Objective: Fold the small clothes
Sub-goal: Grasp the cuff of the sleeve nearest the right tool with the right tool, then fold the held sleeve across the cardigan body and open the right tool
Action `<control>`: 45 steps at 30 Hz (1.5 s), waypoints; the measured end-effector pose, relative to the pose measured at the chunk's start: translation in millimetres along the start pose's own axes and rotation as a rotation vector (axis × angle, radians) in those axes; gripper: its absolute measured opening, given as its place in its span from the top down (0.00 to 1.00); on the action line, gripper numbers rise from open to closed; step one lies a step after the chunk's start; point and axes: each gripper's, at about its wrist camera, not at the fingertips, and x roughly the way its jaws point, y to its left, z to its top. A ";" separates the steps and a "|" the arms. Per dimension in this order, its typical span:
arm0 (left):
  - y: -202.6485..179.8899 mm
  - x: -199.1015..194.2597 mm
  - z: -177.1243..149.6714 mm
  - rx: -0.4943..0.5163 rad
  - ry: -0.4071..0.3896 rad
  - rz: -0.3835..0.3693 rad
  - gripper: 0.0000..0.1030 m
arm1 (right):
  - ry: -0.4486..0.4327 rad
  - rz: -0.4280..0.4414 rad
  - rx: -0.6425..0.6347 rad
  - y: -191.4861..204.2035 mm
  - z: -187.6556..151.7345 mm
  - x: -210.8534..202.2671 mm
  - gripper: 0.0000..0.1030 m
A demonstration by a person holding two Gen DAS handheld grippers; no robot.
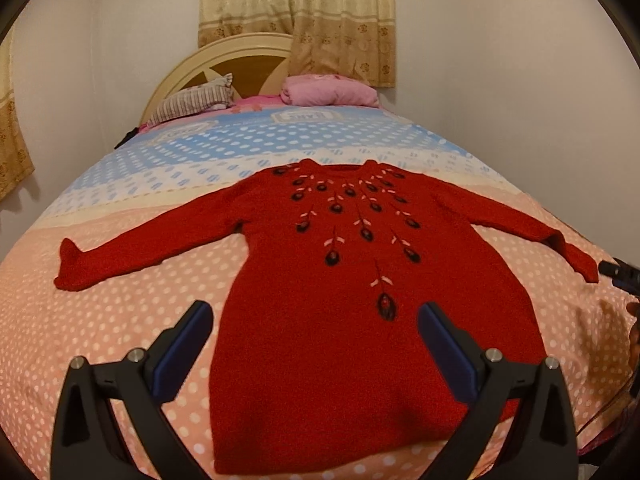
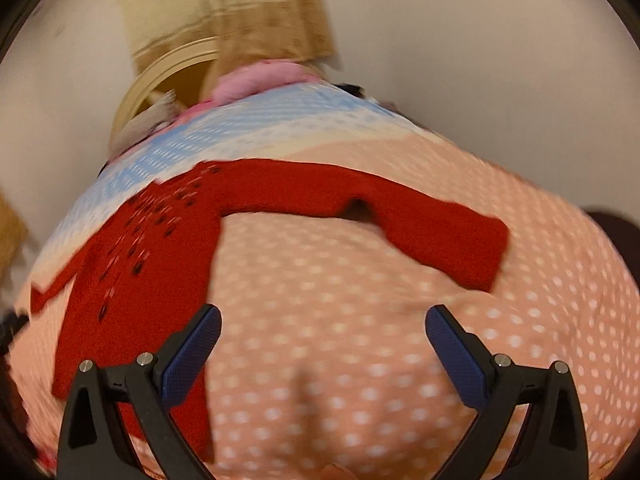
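Sweater [image 1: 344, 280], red knit with dark and pale embroidered motifs down the chest, lies flat and face up on the bed [image 1: 120, 320], neckline toward the headboard [image 1: 192, 68], both sleeves spread outward. From my left claw [image 1: 316, 344] I read the jaws as released, spread wide, with nothing between them; the sweater's lower body sits directly ahead of and under this claw, the hem nearest the camera, one blue pad [image 1: 184, 352] over the dotted bedcover just off the garment's edge and the other over the red knit. The far sleeve cuff ends close to a dark object at the frame's right edge, which I cannot identify. My right claw [image 2: 324, 352] is likewise released and empty, jaws wide apart, hovering over bare pink dotted bedcover; this view is motion-blurred. From this claw the sweater [image 2: 152, 248] body lies off to the left side, with its near sleeve [image 2: 400, 216] stretching across ahead of the claw and the cuff ending ahead and to the right. Sleeve shows a small raised buckle midway along. Beyond the sweater, at the bed's head, I see a striped pillow [image 1: 196, 100], a folded pink blanket [image 1: 328, 90], and beige curtains [image 1: 300, 16] on the wall.
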 end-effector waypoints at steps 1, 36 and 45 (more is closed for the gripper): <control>0.2 0.6 0.0 -0.003 0.000 -0.003 0.00 | 0.008 -0.005 0.039 -13.5 4.2 1.1 0.01; 35.6 32.3 0.3 -0.009 0.014 0.129 0.00 | -0.027 -0.012 0.354 -155.3 131.1 37.5 0.92; 73.5 45.5 -2.4 -0.058 0.049 0.217 0.00 | -0.127 0.022 0.267 -110.9 199.6 8.2 0.92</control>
